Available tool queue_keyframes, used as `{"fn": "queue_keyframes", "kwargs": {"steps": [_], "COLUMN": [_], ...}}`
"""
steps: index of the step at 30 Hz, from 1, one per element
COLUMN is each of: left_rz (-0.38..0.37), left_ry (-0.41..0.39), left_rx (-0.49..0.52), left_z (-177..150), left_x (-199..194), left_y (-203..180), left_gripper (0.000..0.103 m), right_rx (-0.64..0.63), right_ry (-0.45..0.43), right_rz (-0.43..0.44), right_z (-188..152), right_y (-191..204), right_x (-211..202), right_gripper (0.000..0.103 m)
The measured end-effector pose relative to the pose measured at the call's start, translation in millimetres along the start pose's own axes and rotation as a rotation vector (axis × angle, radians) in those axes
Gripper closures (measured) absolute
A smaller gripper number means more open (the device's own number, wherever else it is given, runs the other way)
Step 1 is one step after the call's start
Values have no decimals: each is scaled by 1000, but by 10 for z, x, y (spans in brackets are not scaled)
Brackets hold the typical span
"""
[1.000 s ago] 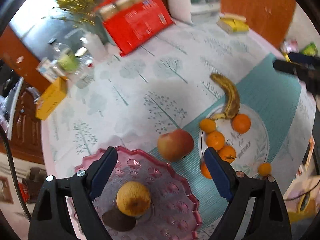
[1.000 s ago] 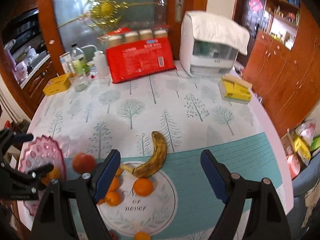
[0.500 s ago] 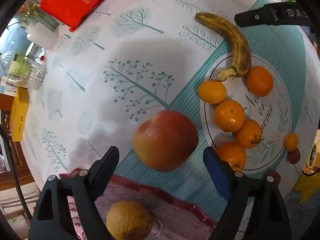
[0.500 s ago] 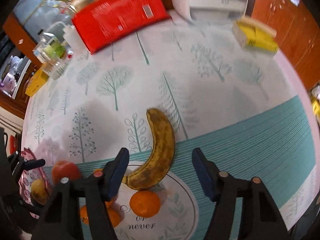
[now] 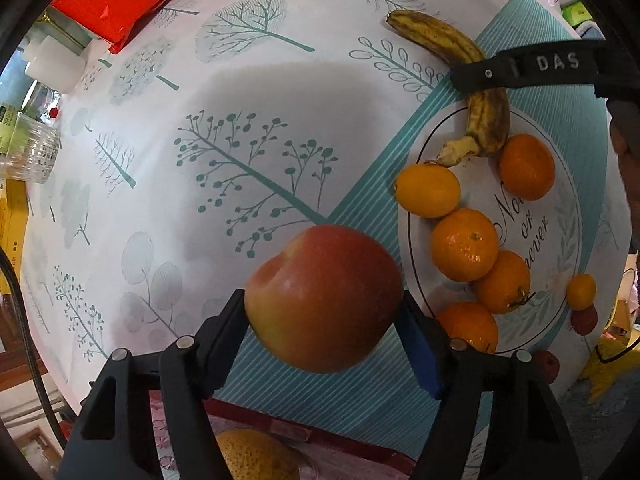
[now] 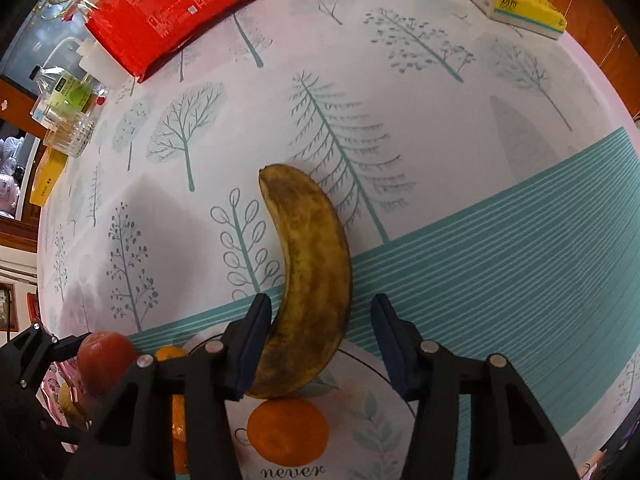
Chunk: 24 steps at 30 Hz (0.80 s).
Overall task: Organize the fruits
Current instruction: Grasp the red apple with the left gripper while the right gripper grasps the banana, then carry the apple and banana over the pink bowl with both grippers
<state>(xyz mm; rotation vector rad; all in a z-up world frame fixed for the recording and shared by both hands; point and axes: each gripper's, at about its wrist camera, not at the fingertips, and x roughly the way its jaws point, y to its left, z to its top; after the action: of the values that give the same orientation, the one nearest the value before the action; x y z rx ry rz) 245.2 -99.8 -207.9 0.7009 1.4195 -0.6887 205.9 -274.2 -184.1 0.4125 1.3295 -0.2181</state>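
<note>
the black bar of the other gripper (image 5: 528, 66), at two o'clock in the left wrist view, bears white letters "das". the round emblem on the tablecloth (image 5: 532, 236), at three o'clock there, reads "or" and "ever"; in the right wrist view, at six o'clock, "never". print on the red packet (image 6: 180, 4) at eleven o'clock is too small to read.

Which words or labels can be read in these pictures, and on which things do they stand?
"DAS": on the right tool's black finger.
"No.. or ..ever": round print on the tablecloth, partly covered.
"never": same print, right wrist view.
Red bag, yellow tissue box, bottle label: too small to read.
</note>
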Motion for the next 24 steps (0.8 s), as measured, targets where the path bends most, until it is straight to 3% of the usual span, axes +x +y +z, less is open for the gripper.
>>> {"fn": "queue_keyframes", "kwargs": {"steps": [4, 24], "left_rz": [-10, -76], "left_ry": [-11, -163], "left_rx": [-22, -309], "left_z": [8, -143], "left_x": [1, -318], "left_y": [56, 480], "left_gripper": [33, 33], "right_rx": [-18, 90], "right_ry": [-19, -94], "right_rz": [-14, 87], "right_z": [3, -50], "right_y": [57, -159], "right_x": [5, -269], "right_gripper": [62, 67]}}
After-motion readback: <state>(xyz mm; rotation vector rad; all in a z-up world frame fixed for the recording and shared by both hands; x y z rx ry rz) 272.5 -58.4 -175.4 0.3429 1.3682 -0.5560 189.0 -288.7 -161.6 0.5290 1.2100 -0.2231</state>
